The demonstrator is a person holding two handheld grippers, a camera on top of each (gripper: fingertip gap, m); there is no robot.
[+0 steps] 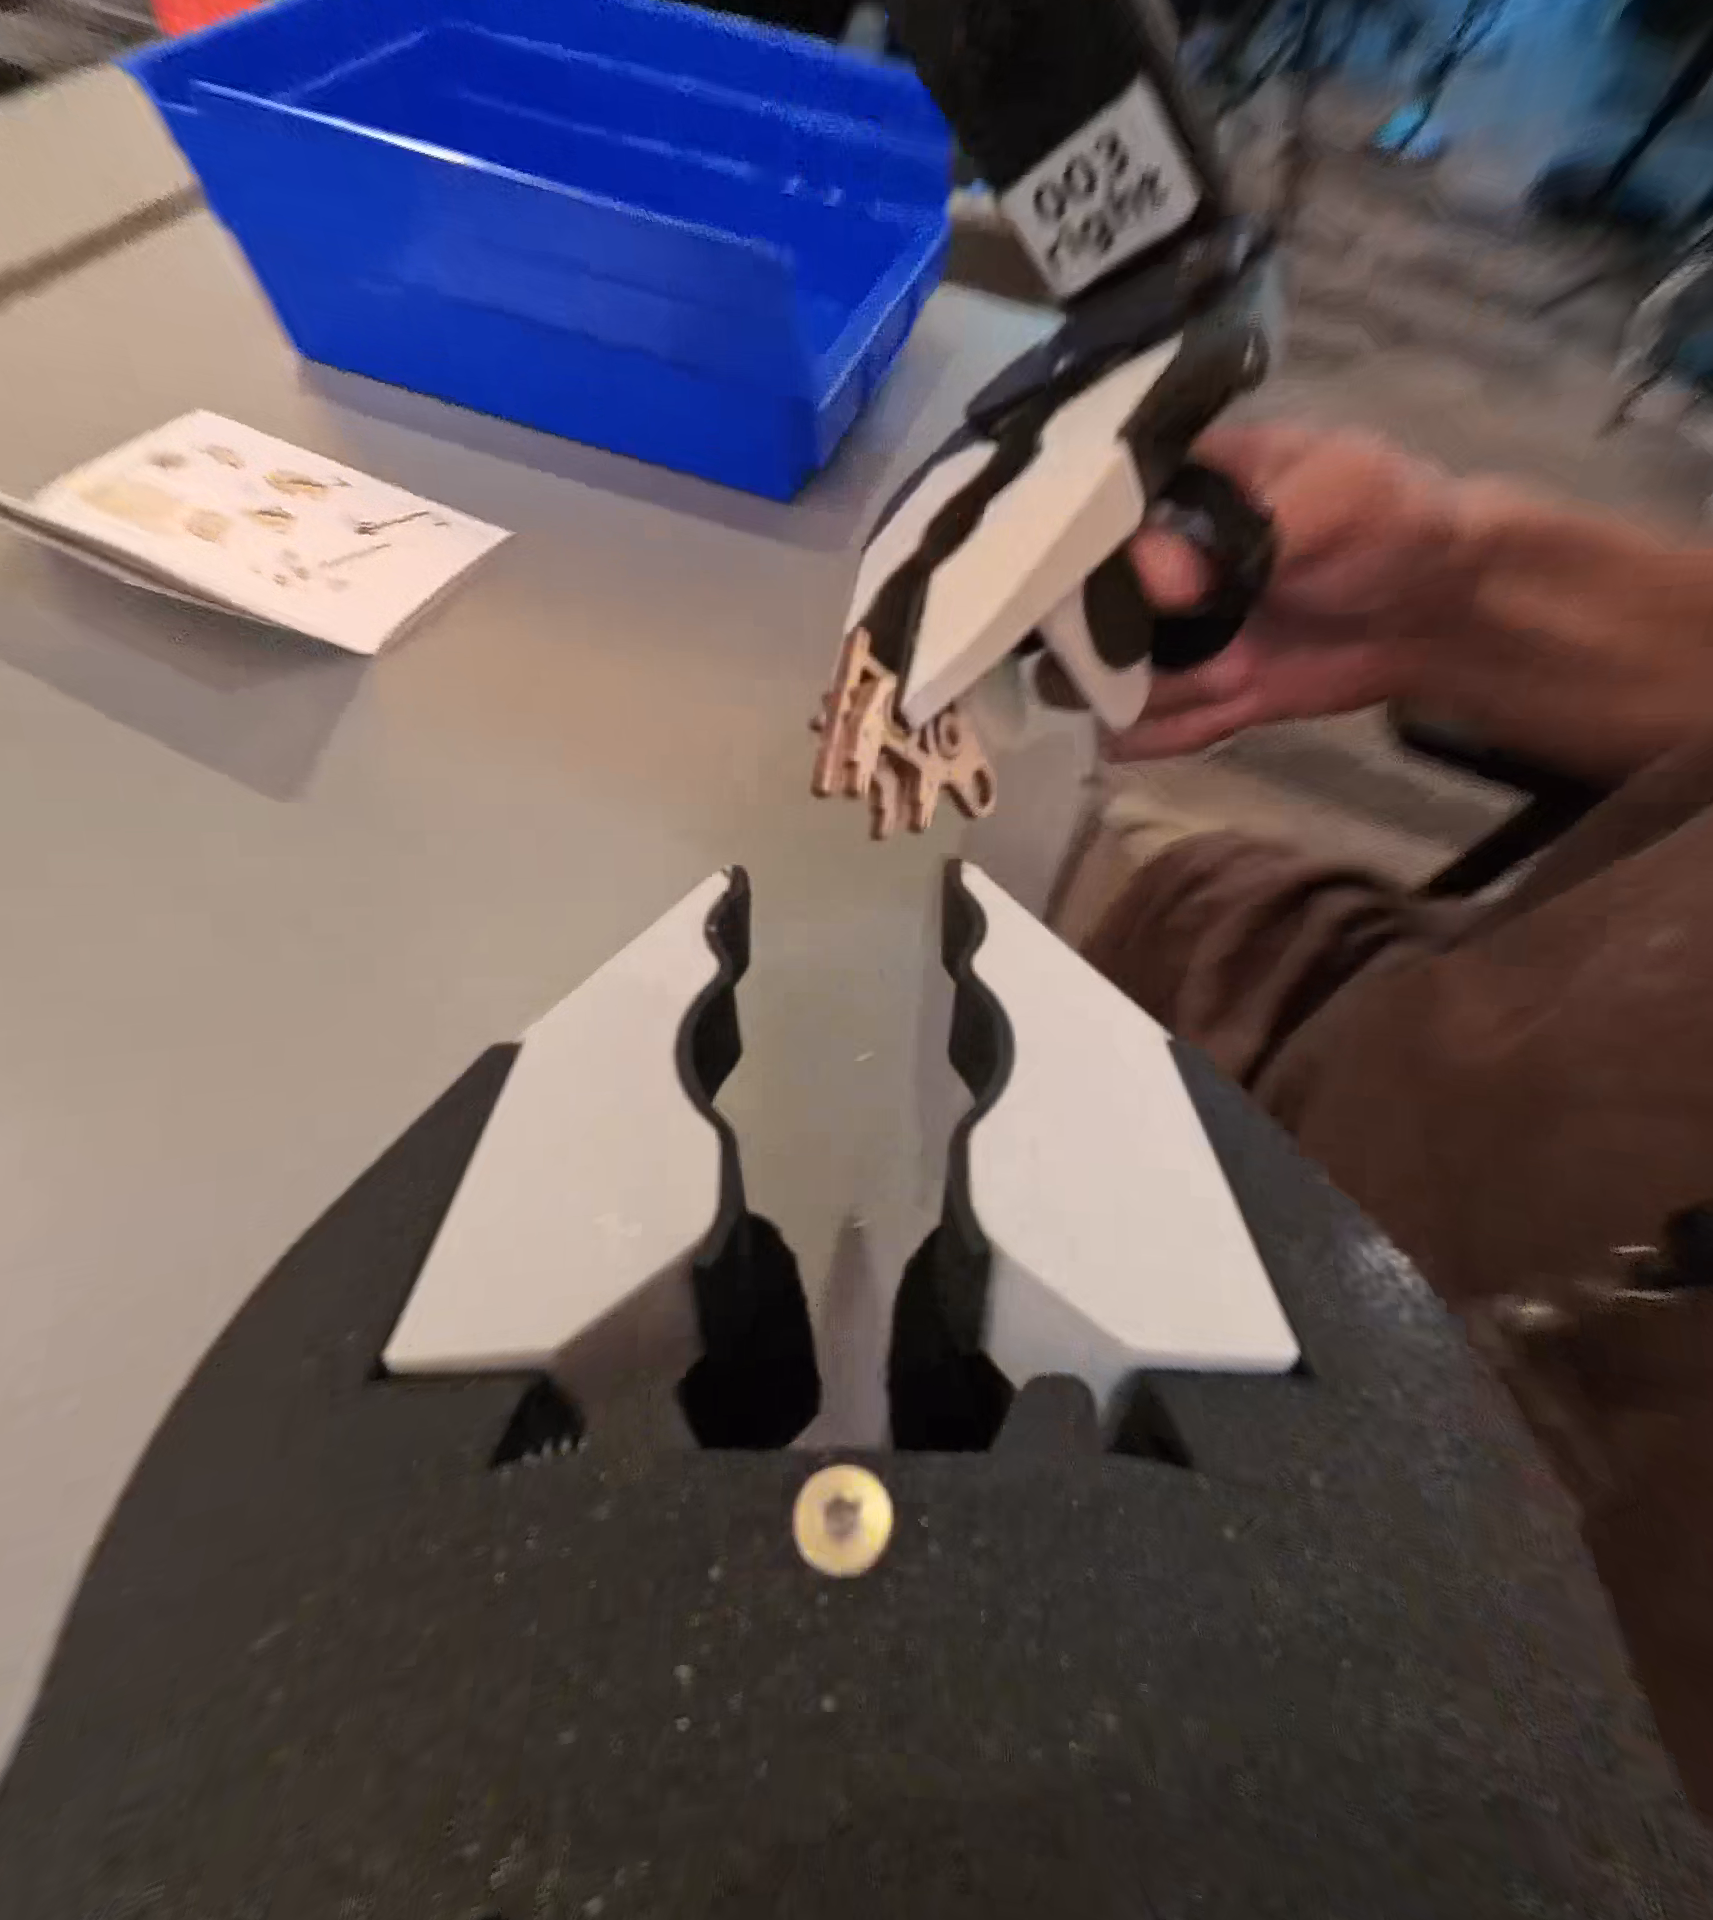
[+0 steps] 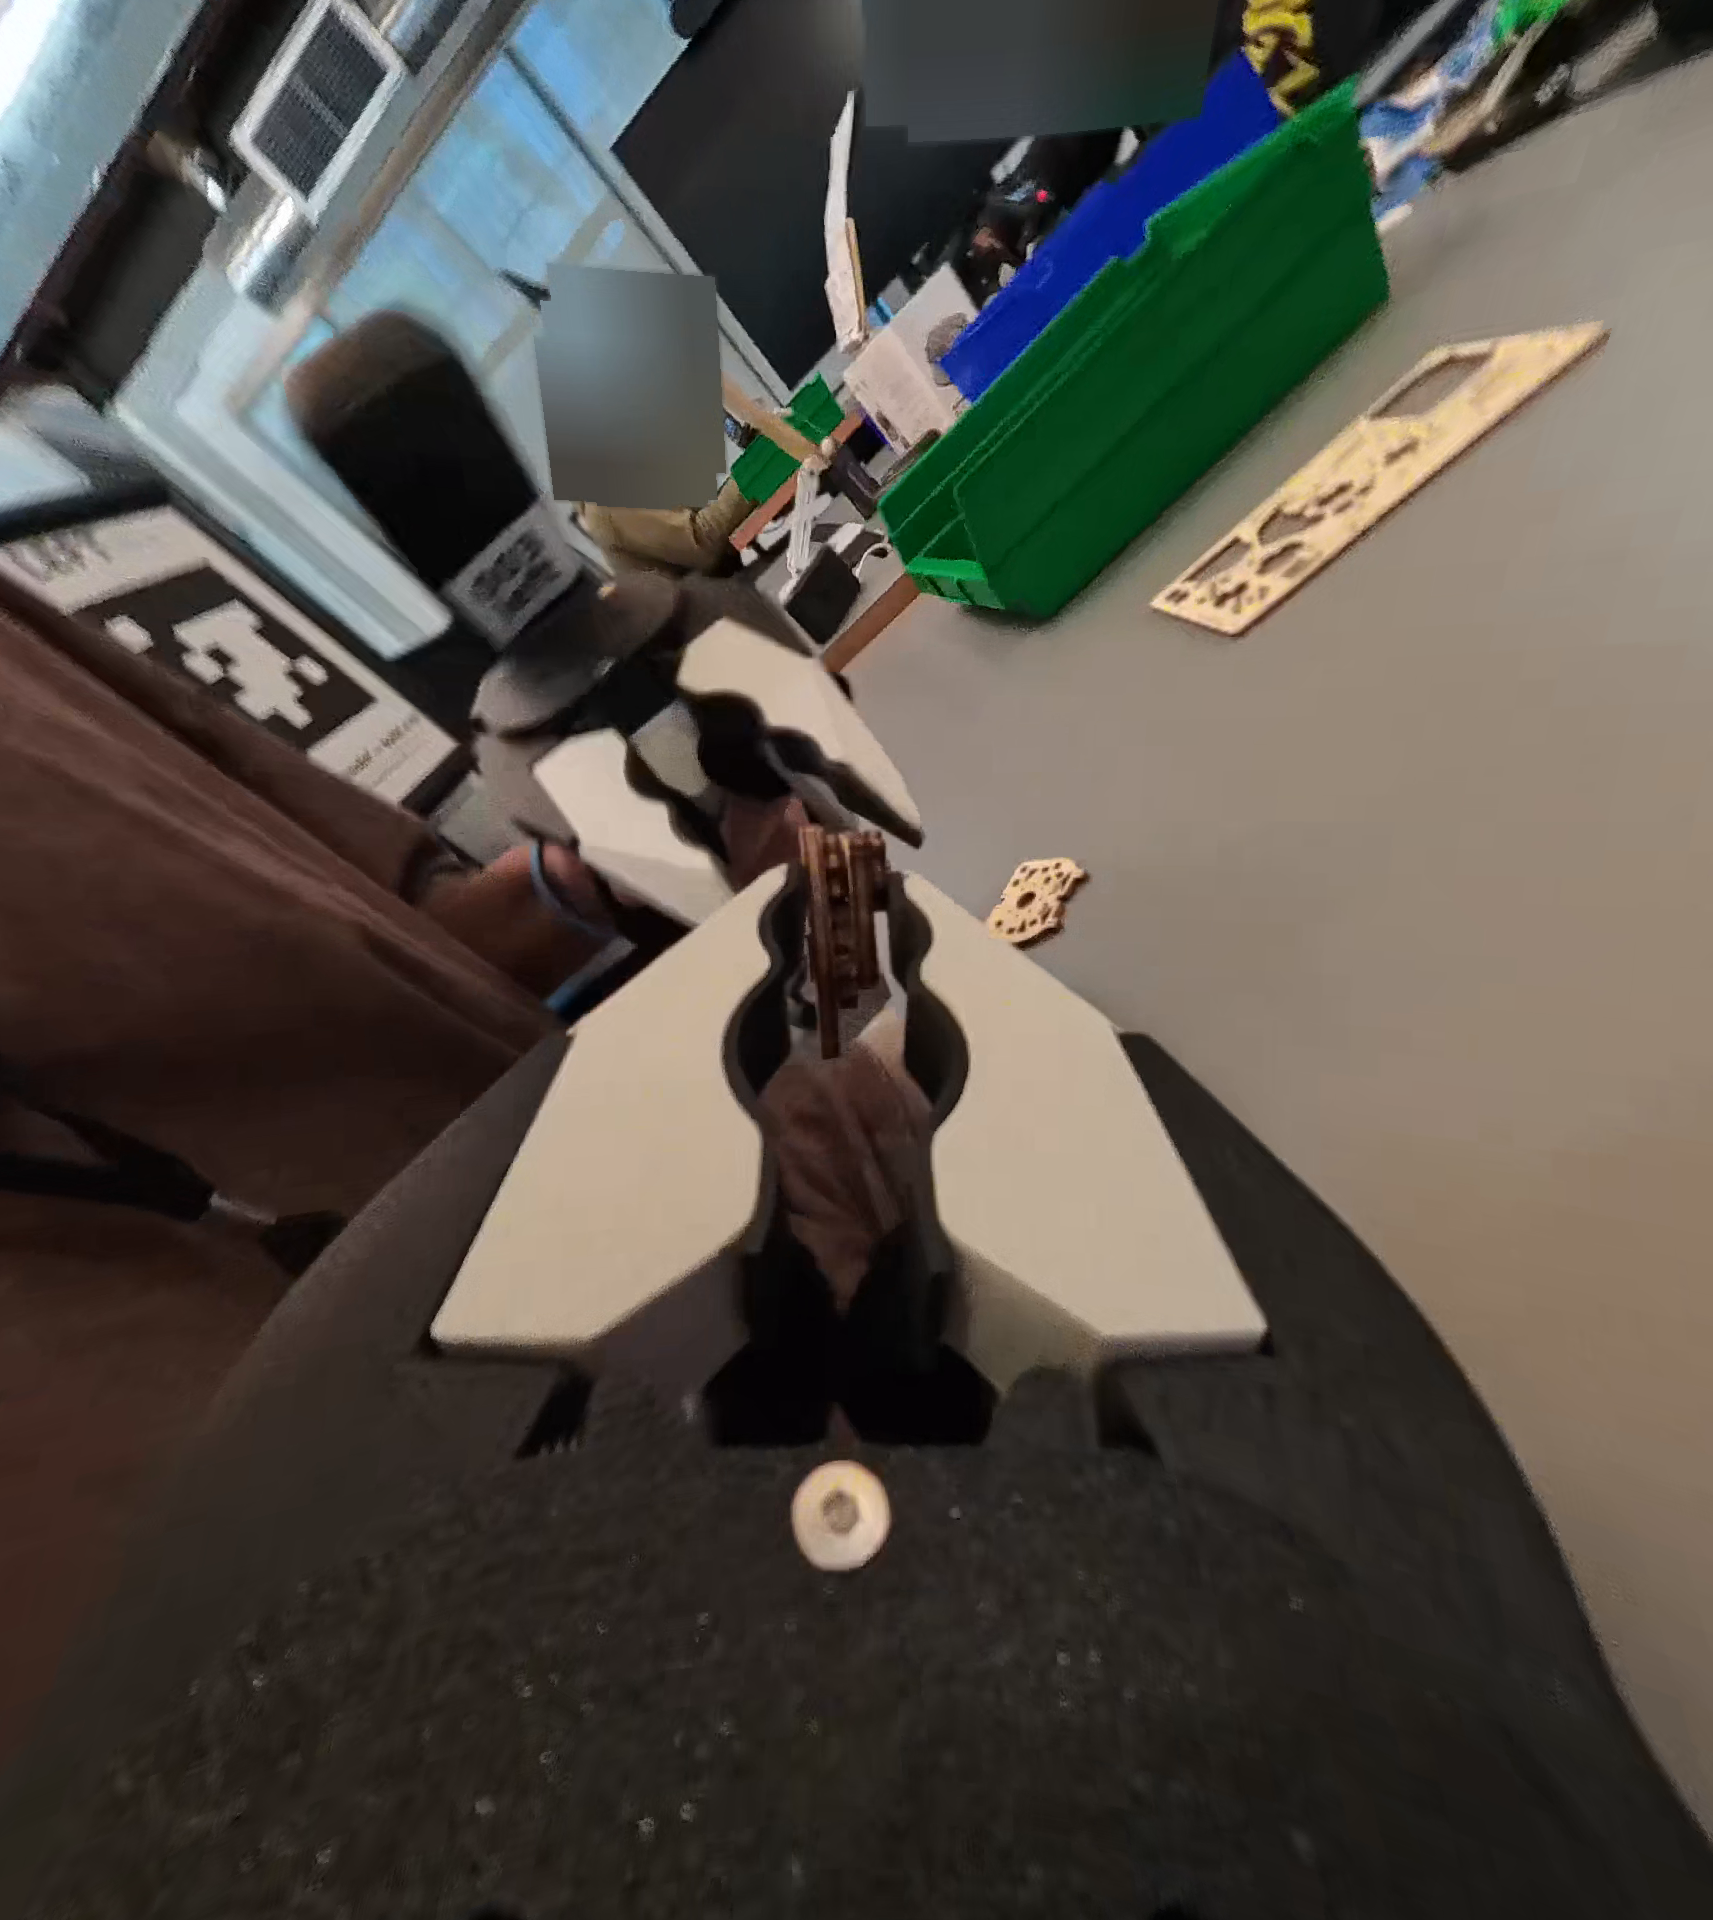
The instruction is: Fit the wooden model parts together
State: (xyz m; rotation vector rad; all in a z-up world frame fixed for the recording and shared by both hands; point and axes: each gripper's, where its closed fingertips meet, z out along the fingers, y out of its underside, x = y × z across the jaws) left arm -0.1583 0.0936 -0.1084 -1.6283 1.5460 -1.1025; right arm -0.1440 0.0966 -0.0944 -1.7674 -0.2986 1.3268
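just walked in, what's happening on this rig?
A person is assembling a wooden model with two handheld grippers. The right gripper is shut on a small wooden sub-assembly, held in the air above the grey table. The left gripper is open and empty, pointed at that piece. A loose wooden part and a punched-out parts sheet lie on the table.

Blue bin [image 1: 561, 260], green bin [image 2: 1174, 416], tan wooden sheet [image 2: 1371, 468].

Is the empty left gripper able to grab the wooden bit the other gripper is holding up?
Probably yes. The left gripper is open and empty, and the wooden assembly hangs just beyond its fingertips with nothing between them. The right gripper covers its upper part, leaving the lower end free.
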